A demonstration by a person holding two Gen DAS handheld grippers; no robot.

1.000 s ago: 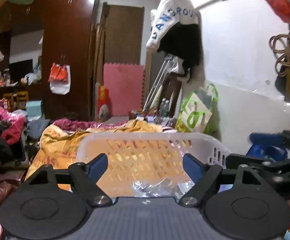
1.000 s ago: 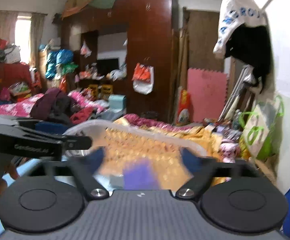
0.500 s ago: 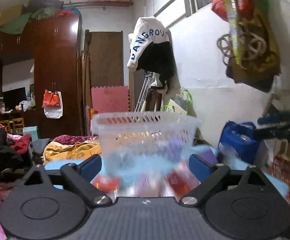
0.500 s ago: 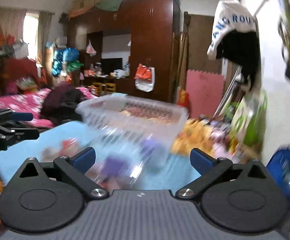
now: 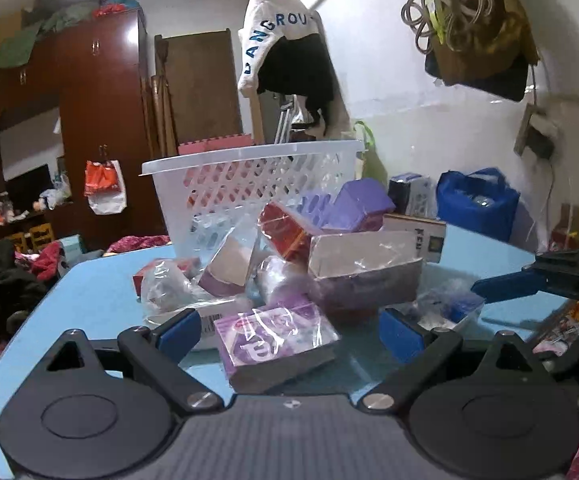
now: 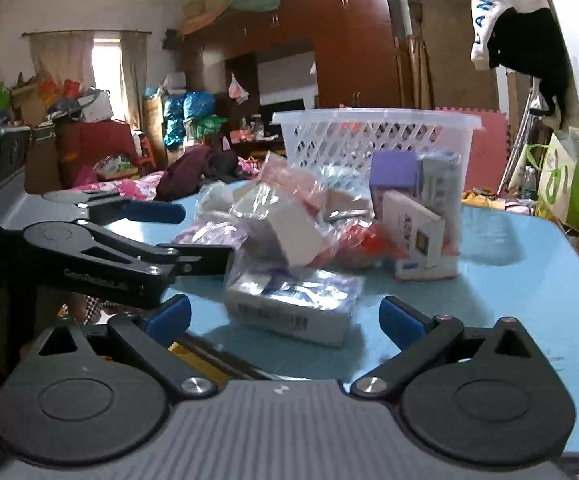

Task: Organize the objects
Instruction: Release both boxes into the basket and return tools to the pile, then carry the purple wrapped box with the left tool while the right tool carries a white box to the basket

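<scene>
Left wrist: tool (image 5: pixel 289 326) open, purple box (image 5: pixel 277 342) between fingers.

1. A basket (image 5: pixel 249 184) stands on the table (image 5: pixel 89 292) at 12 o'clock, behind a heap of wrapped boxes (image 5: pixel 361 268).
2. A flat wrapped packet (image 5: pixel 273 336) lies nearest, between the left tool's (image 5: pixel 289 330) fingers.
3. The right tool (image 5: pixel 537 284) sits at 3 o'clock.
4. A wardrobe (image 5: pixel 101 120) stands beyond the table at 10 o'clock.

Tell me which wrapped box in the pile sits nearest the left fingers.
The purple box with white lettering, lying flat at the front of the pile, between the open left fingers. The other boxes sit behind it, nearer the white basket.
</scene>
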